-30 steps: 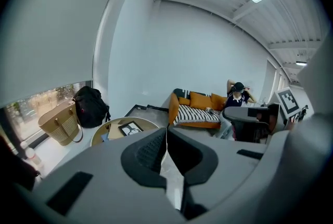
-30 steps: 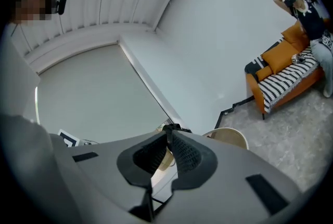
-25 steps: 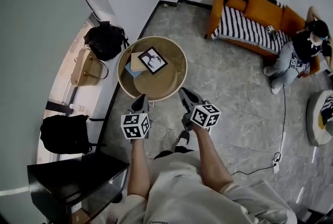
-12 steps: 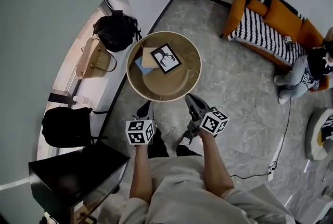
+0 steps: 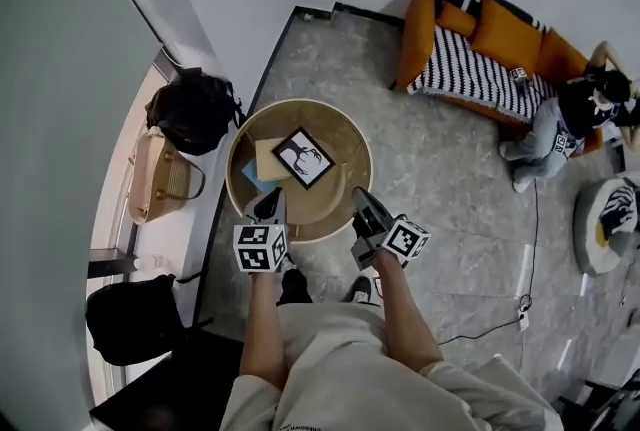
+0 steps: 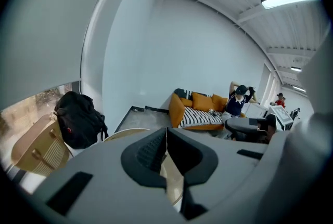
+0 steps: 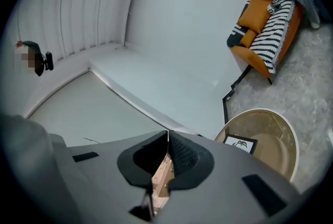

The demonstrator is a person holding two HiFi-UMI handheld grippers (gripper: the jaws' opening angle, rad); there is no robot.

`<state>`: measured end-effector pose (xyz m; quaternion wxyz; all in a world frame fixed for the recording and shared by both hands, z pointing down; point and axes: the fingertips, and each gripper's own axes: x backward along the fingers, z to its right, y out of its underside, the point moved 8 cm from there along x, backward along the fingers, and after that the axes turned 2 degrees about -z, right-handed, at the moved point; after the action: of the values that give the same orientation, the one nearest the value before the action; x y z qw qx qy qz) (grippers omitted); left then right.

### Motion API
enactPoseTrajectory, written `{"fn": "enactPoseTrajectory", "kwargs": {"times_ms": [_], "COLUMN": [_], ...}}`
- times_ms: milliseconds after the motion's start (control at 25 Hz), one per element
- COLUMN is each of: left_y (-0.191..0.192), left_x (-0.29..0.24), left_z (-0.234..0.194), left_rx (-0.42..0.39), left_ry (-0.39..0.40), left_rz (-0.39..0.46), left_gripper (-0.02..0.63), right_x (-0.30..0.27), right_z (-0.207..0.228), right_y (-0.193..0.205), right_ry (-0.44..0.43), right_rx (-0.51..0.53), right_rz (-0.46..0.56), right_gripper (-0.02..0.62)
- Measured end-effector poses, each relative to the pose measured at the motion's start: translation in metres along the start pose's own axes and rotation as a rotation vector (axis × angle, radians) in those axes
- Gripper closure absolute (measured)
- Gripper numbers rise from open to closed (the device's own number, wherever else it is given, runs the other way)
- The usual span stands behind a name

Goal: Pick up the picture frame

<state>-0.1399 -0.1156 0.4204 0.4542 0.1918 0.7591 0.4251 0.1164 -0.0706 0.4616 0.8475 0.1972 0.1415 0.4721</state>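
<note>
The picture frame (image 5: 303, 157), black-edged with a dark drawing on white, lies flat on the round tan table (image 5: 345, 134), on top of a tan sheet and a blue one. In the right gripper view the frame (image 7: 239, 143) shows at the table's near side. My left gripper (image 5: 268, 205) hovers at the table's near rim, just short of the frame, jaws shut and empty. My right gripper (image 5: 364, 202) hangs at the rim's right side, also shut with nothing in it. In their own views the left gripper (image 6: 166, 132) and the right gripper (image 7: 167, 137) show jaws meeting in a thin line.
A black backpack (image 5: 190, 109) and a tan handbag (image 5: 160, 177) sit by the wall left of the table, another black bag (image 5: 130, 319) lower down. An orange sofa (image 5: 490, 34) with a seated person (image 5: 560, 119) is far right. A cable and power strip (image 5: 522, 317) lie on the floor.
The table has come closer to both grippers, whose tips now reach its near rim. The right gripper has rolled a little. Both stay shut.
</note>
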Motion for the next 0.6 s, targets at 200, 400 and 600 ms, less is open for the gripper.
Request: {"fn": "enactPoseTrajectory", "kwargs": {"times_ms": [200, 400, 600], "left_y": [-0.014, -0.003, 0.021], "left_x": [-0.03, -0.059, -0.088], "left_z": [-0.066, -0.098, -0.091], "left_rx": [0.016, 0.045, 0.077], "left_ry": [0.078, 0.136, 0.159], "left_rz": [-0.035, -0.112, -0.179], "left_gripper": [0.584, 0.584, 0.584], "right_x": [-0.054, -0.08, -0.085], "right_z": [0.014, 0.025, 0.057], "right_y": [0.006, 0.009, 0.011], "right_ry": [0.095, 0.145, 0.191], "right_rx": [-0.188, -0.241, -0.275], "right_rz": [0.189, 0.216, 0.183], "right_gripper": [0.56, 0.56, 0.56]}}
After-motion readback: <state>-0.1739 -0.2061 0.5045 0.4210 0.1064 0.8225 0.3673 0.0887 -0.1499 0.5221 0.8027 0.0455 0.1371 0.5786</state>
